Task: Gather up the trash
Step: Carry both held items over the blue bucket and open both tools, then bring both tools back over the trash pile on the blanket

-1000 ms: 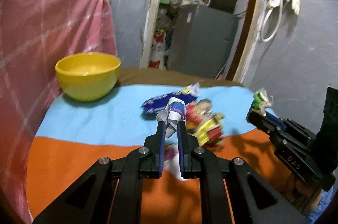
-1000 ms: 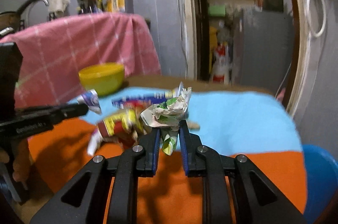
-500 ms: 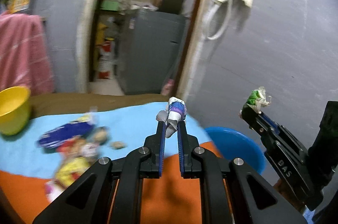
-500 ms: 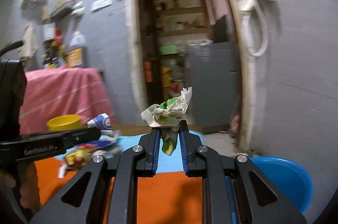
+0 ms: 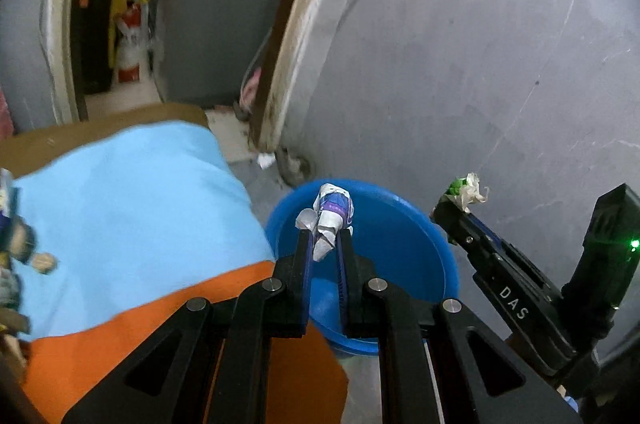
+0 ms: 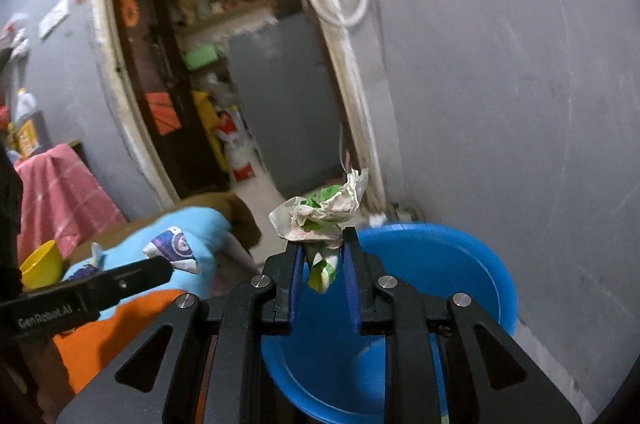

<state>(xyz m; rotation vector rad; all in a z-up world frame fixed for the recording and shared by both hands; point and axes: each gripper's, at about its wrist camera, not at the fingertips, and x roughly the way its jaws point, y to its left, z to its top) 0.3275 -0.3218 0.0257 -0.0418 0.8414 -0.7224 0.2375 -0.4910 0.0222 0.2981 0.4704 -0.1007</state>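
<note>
My left gripper (image 5: 324, 238) is shut on a crumpled white and purple wrapper (image 5: 331, 214) and holds it above a blue plastic tub (image 5: 404, 236) on the floor. My right gripper (image 6: 322, 238) is shut on a crumpled white and green wrapper (image 6: 324, 210) and hovers over the near left rim of the same tub (image 6: 452, 264). The right gripper also shows at the right of the left wrist view (image 5: 448, 208), beside the tub. The left gripper shows at the left of the right wrist view (image 6: 166, 266) with its wrapper (image 6: 174, 250).
A table with a light blue and orange cloth (image 5: 132, 208) stands left of the tub, with more wrappers (image 5: 16, 248) at its far left. A yellow bowl (image 6: 40, 264) sits on it. A grey wall (image 5: 480, 64) rises behind the tub; a doorway (image 6: 224, 84) opens at the back.
Both grippers have swung right from the table to the blue tub, each still holding its wrapper. The tub now lies directly under the left gripper.
</note>
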